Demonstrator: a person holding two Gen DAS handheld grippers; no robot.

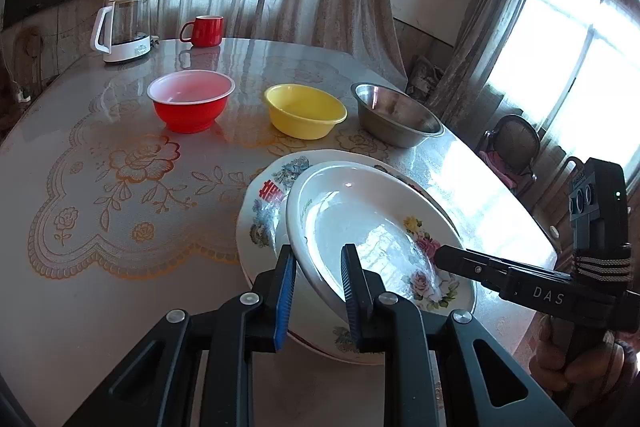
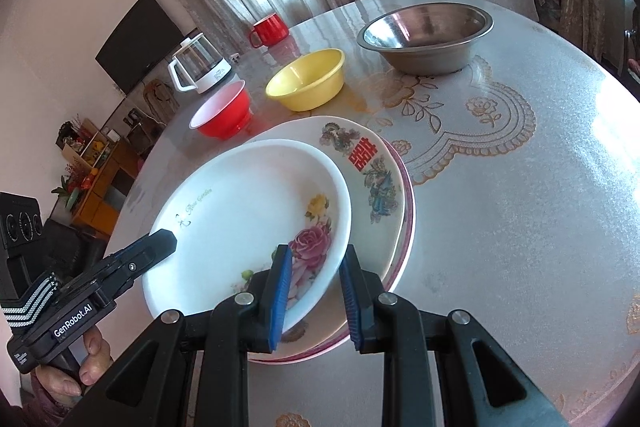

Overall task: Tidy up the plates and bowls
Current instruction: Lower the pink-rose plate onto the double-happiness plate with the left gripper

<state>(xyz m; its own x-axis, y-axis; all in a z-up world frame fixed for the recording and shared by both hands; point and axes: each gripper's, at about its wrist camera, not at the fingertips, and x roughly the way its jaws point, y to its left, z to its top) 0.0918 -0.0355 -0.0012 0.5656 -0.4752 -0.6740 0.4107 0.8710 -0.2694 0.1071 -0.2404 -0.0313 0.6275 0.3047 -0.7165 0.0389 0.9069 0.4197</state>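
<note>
A white plate with painted roses (image 1: 352,215) (image 2: 248,211) is held tilted over a larger plate with a red character (image 1: 268,195) (image 2: 372,163). That larger plate rests on a pink-rimmed plate (image 2: 406,227). My left gripper (image 1: 317,255) is shut on the rose plate's near rim, and its tip (image 2: 168,237) shows at the plate's left edge in the right wrist view. My right gripper (image 2: 316,255) is shut on the opposite rim, seen as a tip (image 1: 440,253) in the left wrist view. Behind stand a red bowl (image 1: 190,99) (image 2: 224,115), a yellow bowl (image 1: 304,111) (image 2: 306,79) and a steel bowl (image 1: 396,115) (image 2: 424,35).
The round table (image 1: 120,307) (image 2: 500,227) has a glossy cover with a gold flower pattern. A glass kettle (image 1: 124,27) (image 2: 200,67) and a red mug (image 1: 204,31) (image 2: 270,29) stand at the far edge by the curtains. A chair (image 1: 516,143) stands beyond the table.
</note>
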